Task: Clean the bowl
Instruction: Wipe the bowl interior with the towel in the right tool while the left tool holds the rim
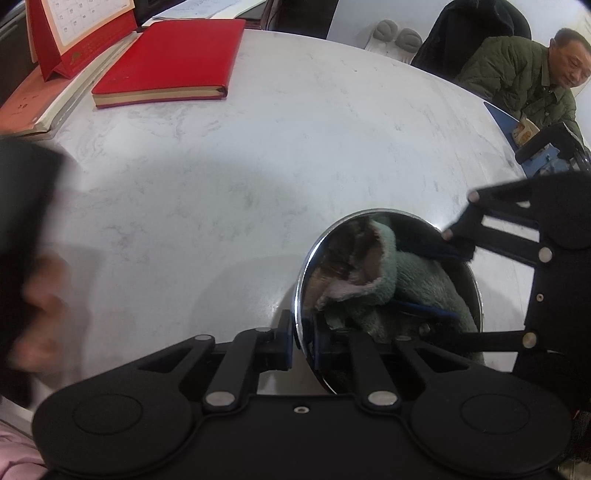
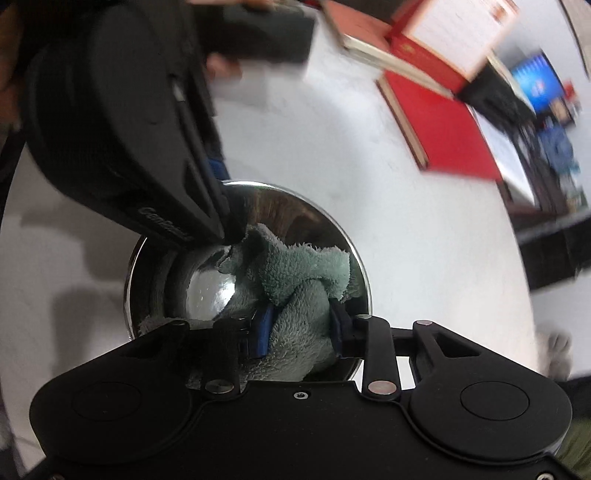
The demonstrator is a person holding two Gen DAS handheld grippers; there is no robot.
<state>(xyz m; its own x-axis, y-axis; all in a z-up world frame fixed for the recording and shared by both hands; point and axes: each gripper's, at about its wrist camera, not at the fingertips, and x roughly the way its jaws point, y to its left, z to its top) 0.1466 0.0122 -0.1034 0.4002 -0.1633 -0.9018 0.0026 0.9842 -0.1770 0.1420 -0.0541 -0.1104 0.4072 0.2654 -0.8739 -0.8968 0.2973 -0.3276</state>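
Note:
A shiny steel bowl (image 1: 373, 229) stands on the white marbled table (image 1: 240, 166). My left gripper (image 1: 303, 341) is shut on the bowl's near rim, one finger outside and one inside. A green fleecy cloth (image 1: 406, 291) lies bunched inside the bowl. My right gripper (image 2: 301, 330) is shut on the cloth (image 2: 295, 280) and presses it against the inside of the bowl (image 2: 207, 284). In the left wrist view the right gripper (image 1: 443, 280) reaches in from the right. In the right wrist view the left gripper (image 2: 229, 225) holds the far rim.
A red notebook (image 1: 166, 59), a desk calendar (image 1: 77, 33) and stacked books (image 1: 44, 107) lie at the table's far left. A man in a green jacket (image 1: 524, 74) sits at the far right. A blurred hand (image 1: 40, 295) is at the left edge.

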